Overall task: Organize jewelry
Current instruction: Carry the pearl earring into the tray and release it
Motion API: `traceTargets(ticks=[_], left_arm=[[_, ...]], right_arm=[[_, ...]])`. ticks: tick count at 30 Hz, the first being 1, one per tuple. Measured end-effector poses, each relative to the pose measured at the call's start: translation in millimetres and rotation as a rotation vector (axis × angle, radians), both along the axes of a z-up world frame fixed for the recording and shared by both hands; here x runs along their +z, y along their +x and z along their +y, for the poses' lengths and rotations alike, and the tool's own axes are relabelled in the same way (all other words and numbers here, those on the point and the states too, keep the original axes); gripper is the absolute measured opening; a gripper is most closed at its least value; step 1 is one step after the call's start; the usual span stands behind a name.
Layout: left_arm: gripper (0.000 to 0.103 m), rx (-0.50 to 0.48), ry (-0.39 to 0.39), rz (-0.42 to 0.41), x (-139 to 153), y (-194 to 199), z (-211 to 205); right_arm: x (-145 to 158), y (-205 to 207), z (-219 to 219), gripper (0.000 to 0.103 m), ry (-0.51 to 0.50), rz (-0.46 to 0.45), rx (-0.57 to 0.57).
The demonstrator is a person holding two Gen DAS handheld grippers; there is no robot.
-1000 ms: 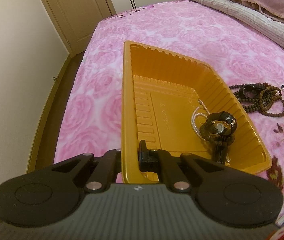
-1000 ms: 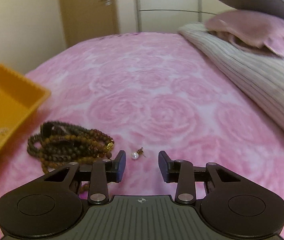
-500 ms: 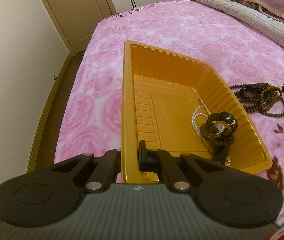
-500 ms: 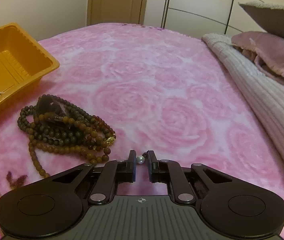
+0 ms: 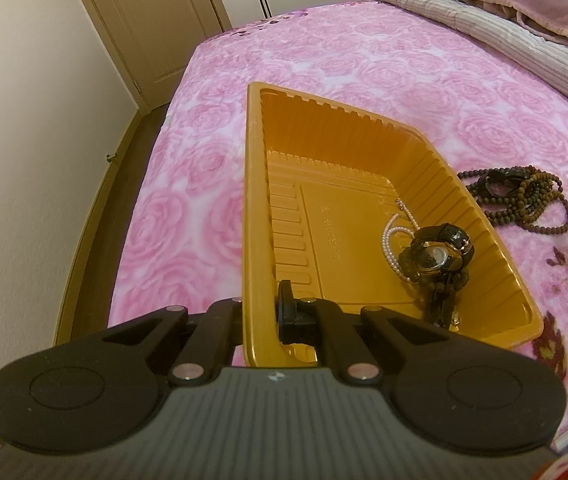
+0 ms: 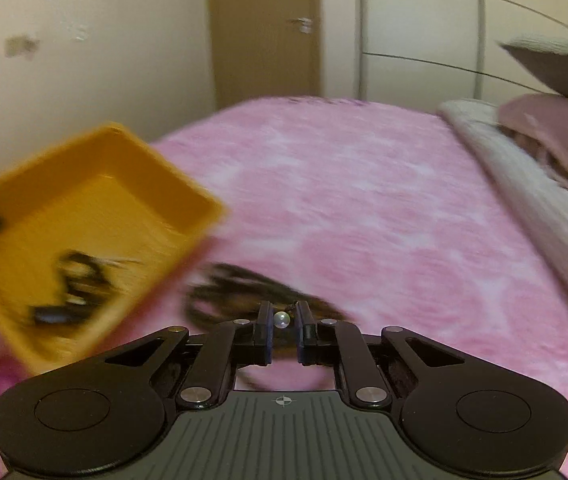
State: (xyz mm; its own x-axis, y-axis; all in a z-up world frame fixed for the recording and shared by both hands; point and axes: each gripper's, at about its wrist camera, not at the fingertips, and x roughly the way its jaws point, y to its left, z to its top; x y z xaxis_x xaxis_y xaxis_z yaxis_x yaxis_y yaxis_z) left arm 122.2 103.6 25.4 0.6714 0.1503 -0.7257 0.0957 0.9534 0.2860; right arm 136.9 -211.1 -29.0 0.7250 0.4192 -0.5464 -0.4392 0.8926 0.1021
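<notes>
**Pearl pinched in the right tongs, tray gripped by the left**

Left tongs (image 5: 261, 312) shut tight on the near wall of the yellow tray (image 5: 255, 200), close to its near left corner. One finger inside the tray, the other outside, with the thin wall squeezed between them.

Tray flat on the pink rose bed (image 5: 364, 60), not far from the bed's left edge. Inside, down by the tray's near right corner, a black watch (image 5: 440, 250) with a round face. Touching it, a little loop of white beads (image 5: 390, 240) and some dark beads. Rest of the tray floor bare.

Just past the right wall of the tray, on the bed, a heap of brown bead strings (image 5: 524, 200). Not touching the tray, but near.

Right tongs (image 6: 282, 328) just now closing, down to a narrow gap, with one small white pearl (image 6: 281, 319) pinched between the tips. Pearl up off the bed, held in the air above the brown heap, dark and smeary right behind the tips in the right wrist view. A bit of dark metal next to the pearl, too small to make out. Tray off to the left in that view, blurry, with the dark things inside only as smudges.

At the far right side of the bed, a striped blanket (image 5: 484, 28) and a pink pillow (image 5: 524, 12) on top. Past the far left corner of the bed, a brown door (image 5: 143, 20).
</notes>
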Motion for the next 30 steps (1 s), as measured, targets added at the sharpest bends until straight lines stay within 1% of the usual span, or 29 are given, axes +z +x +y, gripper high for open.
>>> traceTargets(ticks=[6, 10, 16, 21, 30], left_arm=[[0.003, -0.001, -0.003, -0.002, -0.3, -0.1, 0.2], [0.003, -0.003, -0.002, -0.001, -0.1, 0.0, 0.0], [0.003, -0.003, -0.002, -0.002, -0.2, -0.1, 0.1], [0.003, -0.003, -0.003, -0.002, -0.3, 0.0, 0.1], [0.003, -0.004, -0.007, -0.006, 0.5, -1.0, -0.9]], right_arm=[[17.9, -24.4, 49.9, 0.011, 0.045, -0.005, 0.156], [18.6, -31.1, 72.3, 0.011, 0.059, 0.000, 0.210], [16.0, -34.2, 92.8, 0.011, 0.069, 0.005, 0.255], [13.7, -30.0, 103.3, 0.011, 0.057, 0.013, 0.269], [3.4, -24.1, 114.0, 0.011, 0.055, 0.060, 0.304]])
